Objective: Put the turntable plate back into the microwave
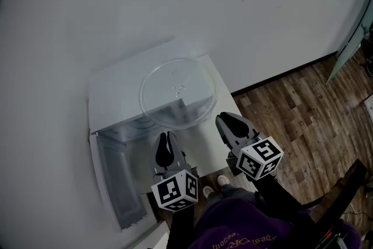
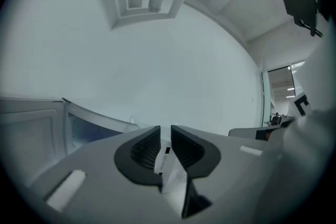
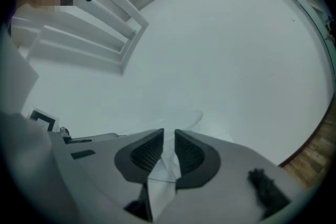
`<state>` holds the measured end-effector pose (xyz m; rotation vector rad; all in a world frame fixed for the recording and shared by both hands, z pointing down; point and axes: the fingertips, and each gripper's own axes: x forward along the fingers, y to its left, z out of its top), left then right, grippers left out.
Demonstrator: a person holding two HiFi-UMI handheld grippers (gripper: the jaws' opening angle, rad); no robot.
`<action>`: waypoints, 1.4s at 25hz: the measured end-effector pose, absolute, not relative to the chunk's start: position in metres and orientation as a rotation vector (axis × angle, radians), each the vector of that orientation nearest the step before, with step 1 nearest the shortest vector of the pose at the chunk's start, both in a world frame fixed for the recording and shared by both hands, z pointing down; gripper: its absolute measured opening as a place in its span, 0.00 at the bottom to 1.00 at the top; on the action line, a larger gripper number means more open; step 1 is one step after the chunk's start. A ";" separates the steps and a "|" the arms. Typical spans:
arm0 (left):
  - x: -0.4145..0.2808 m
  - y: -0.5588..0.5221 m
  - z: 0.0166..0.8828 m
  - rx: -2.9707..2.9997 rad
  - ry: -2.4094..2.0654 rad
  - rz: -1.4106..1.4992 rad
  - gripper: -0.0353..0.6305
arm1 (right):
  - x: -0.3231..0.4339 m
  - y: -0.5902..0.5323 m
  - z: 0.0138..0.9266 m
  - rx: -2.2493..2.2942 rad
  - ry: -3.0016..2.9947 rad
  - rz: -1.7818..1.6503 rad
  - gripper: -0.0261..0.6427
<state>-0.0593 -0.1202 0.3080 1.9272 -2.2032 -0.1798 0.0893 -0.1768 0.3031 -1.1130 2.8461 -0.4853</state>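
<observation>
The clear glass turntable plate [image 1: 178,92] lies flat on top of the white microwave [image 1: 113,84], its near rim hanging over the front edge. The microwave's door [image 1: 116,186] is swung open to the left and the cavity shows below the plate. My left gripper [image 1: 167,137] [image 2: 165,131] is level in front of the cavity, just below the plate's near rim, with a narrow gap between its jaws and nothing in it. My right gripper [image 1: 224,118] [image 3: 169,134] sits just off the plate's right rim, also narrowly open. The plate's rim [image 3: 185,116] shows faintly beyond its tips.
A white wall stands behind the microwave. Wooden floor [image 1: 303,108] lies to the right, with a black frame [image 1: 344,189] at the lower right. The person's shoes [image 1: 215,183] and purple top are under the grippers. The open door [image 2: 31,123] fills the left gripper view's left side.
</observation>
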 end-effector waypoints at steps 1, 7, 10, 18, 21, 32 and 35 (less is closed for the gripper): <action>-0.061 -0.121 0.309 1.922 -2.195 -0.181 0.17 | 0.088 -0.179 0.306 -1.098 2.847 -0.526 0.15; -0.056 -0.132 0.319 1.922 -1.942 -0.386 0.31 | 0.072 -0.182 0.317 -0.944 2.791 -0.830 0.26; -0.055 -0.140 0.318 1.916 -1.846 -0.473 0.35 | 0.064 -0.183 0.319 -0.877 2.756 -0.957 0.29; -0.064 -0.158 0.335 1.793 -1.707 -0.594 0.40 | 0.050 -0.194 0.324 -0.797 2.705 -1.133 0.30; -0.068 -0.164 0.337 1.757 -1.630 -0.666 0.40 | 0.046 -0.199 0.323 -0.778 2.685 -1.157 0.29; -0.067 -0.186 0.337 1.801 -1.585 -0.626 0.40 | 0.041 -0.209 0.326 -0.745 2.677 -1.201 0.29; -0.065 -0.189 0.334 1.816 -1.583 -0.627 0.38 | 0.042 -0.210 0.325 -0.738 2.673 -1.212 0.29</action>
